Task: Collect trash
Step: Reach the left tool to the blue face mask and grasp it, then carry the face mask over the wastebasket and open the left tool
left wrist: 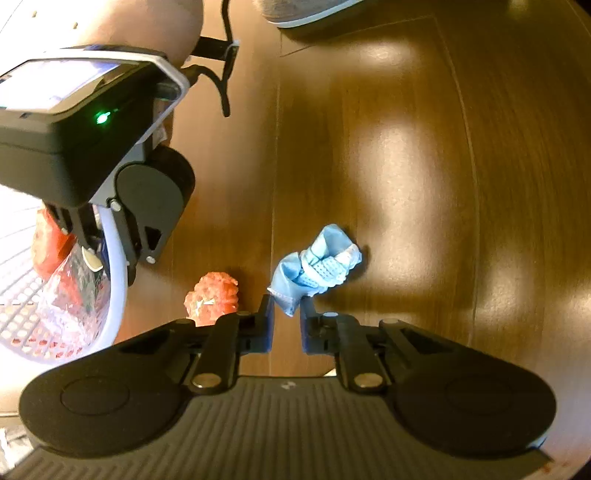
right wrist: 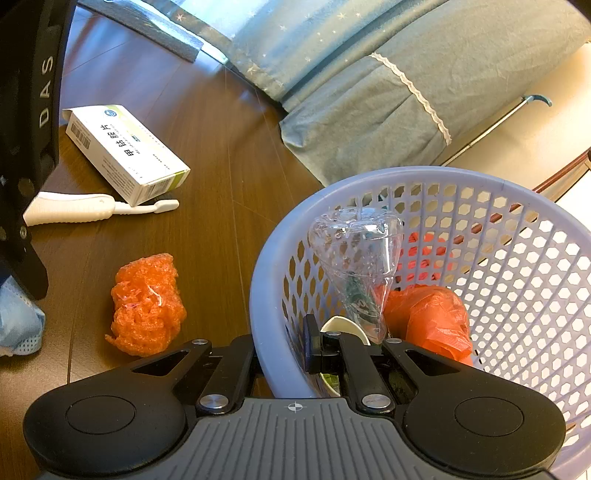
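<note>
A crumpled blue face mask (left wrist: 321, 262) lies on the dark wood floor. My left gripper (left wrist: 287, 308) is shut on its near corner. Just left of the mask sits an orange foam net (left wrist: 212, 297), untouched; the right wrist view shows this foam net (right wrist: 147, 304) beside the basket. My right gripper (right wrist: 284, 350) is shut on the near rim of a lilac mesh basket (right wrist: 406, 177), one finger inside and one outside. The basket holds a clear plastic bottle (right wrist: 354, 258) and an orange plastic bag (right wrist: 424, 317). The mask (right wrist: 18, 321) shows at the left edge.
A white medicine box (right wrist: 125, 155) and a white toothbrush (right wrist: 92, 208) lie on the floor beyond the foam net. A bed with blue bedding (right wrist: 369, 92) stands behind the basket. A grey shoe (left wrist: 303, 11) is at the far edge.
</note>
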A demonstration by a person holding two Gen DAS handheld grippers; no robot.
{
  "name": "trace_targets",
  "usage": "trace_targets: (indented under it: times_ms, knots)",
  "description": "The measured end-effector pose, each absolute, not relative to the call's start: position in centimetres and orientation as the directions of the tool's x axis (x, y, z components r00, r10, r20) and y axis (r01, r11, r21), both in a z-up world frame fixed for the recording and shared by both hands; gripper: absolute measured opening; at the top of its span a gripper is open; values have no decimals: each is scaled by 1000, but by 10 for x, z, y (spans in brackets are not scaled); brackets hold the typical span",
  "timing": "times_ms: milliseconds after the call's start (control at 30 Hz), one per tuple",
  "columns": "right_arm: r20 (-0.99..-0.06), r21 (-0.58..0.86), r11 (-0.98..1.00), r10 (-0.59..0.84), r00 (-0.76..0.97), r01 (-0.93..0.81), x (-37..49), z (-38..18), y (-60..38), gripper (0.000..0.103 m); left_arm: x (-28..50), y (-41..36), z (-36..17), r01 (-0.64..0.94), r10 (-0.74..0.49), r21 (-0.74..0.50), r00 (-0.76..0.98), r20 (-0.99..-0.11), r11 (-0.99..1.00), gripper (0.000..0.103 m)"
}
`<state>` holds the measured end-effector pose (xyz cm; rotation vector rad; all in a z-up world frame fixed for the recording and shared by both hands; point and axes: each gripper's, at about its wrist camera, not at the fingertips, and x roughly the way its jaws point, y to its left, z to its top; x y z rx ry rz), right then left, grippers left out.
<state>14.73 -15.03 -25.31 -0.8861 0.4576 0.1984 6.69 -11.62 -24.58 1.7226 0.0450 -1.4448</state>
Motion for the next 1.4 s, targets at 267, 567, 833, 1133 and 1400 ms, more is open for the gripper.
trace_targets:
  times_ms: [267, 567, 833, 1133, 1400]
  knots:
    - [-464, -699, 622, -19, 886, -352, 147, -253, -151, 4, 73, -105, -222, 553, -499, 612, 361, -788, -566, 4]
    - [-464, -698, 624, -20, 885, -351, 149, -252, -152, 4, 76, -105, -192, 579, -511, 651, 413, -753, -491, 1]
    - [-464, -698, 624, -20, 885, -352, 149, -251, -153, 4, 85, -125, -186, 790, -479, 509, 319, -818, -342, 31]
    - [-463, -697, 626, -20, 886, -350, 150, -250, -154, 4, 90, -155, -209, 892, -435, 398, 278, -857, -214, 32]
    - [-464, -697, 626, -21, 886, -350, 150, -250, -154, 4, 93, -154, -219, 870, -399, 421, 301, -866, -256, 10]
